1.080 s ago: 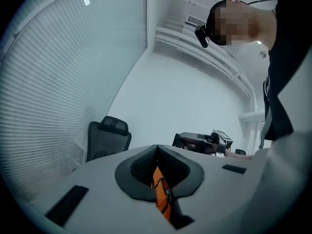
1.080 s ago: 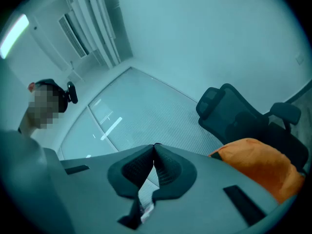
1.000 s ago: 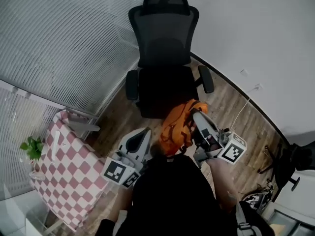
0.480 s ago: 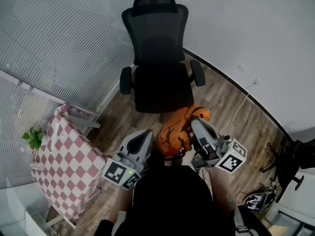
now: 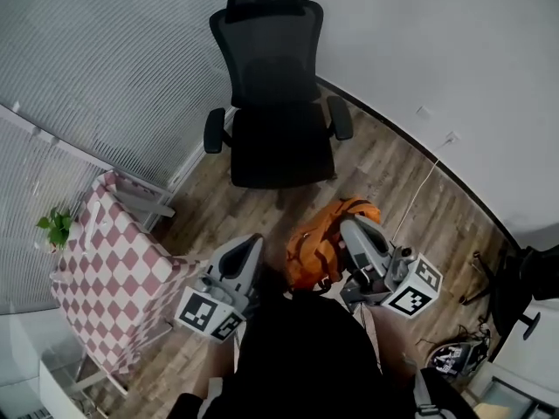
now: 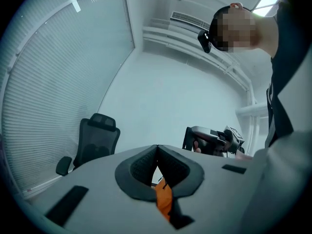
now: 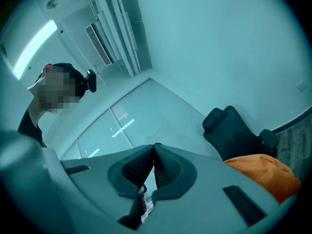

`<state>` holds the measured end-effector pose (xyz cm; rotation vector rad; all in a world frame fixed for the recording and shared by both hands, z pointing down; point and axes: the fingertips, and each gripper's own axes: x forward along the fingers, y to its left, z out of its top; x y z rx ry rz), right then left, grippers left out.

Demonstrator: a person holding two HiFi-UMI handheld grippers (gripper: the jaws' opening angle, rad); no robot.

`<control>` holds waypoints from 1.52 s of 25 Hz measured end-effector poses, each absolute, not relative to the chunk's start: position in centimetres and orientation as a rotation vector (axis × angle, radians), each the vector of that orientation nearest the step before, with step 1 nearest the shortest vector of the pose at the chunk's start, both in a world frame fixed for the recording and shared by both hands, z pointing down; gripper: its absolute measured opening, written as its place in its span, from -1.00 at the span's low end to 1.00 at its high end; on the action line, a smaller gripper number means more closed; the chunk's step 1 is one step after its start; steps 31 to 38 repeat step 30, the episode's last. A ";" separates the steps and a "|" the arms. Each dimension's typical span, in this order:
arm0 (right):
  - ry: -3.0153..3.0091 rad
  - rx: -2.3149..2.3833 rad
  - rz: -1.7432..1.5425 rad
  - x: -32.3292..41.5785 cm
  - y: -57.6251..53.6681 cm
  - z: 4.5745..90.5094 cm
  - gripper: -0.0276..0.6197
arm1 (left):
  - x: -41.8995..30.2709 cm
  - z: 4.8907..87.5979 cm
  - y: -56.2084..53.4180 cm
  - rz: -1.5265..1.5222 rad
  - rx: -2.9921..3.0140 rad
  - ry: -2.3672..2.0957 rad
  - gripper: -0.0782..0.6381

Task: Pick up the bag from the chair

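And the orange bag [image 5: 316,253] is hanging in the air between the two grippers, close in front of the person and well apart from the black office chair [image 5: 278,138], whose seat is sitting bare. By the look of it, the pick-up is in its closing stage: the bag is already clear of the seat and dangling above the wooden floor [image 5: 397,190].

The left gripper [image 5: 251,244] is pinching in from one side. Its fingers [image 6: 141,165] are pressing together, with a fold of orange fabric caught in the gap below the tips. The right gripper [image 5: 353,227] is clamping the top of the bag. Its fingers [image 7: 169,168] are closed just as tight, and a dark strap is trailing out from between them.

What the next move is calling for, I'd say, is two firm grips and level hands, so the soft load isn't sagging out of either pinch.
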<state>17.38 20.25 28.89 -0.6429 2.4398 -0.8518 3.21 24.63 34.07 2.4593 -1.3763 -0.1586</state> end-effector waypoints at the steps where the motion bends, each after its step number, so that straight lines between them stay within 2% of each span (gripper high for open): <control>1: 2.440 -0.645 -0.845 17.8 20.5 28.9 -0.84 | 3.3 33.9 24.7 -0.157 2.463 -1.380 -0.69; 15: 2.334 -0.762 -0.863 21.6 21.6 30.4 -0.84 | 3.6 32.2 25.1 -0.131 2.516 -1.365 -0.69; 38: 2.340 -0.773 -0.840 21.7 22.1 29.6 -0.84 | 3.4 31.4 25.6 -0.149 2.527 -1.385 -0.69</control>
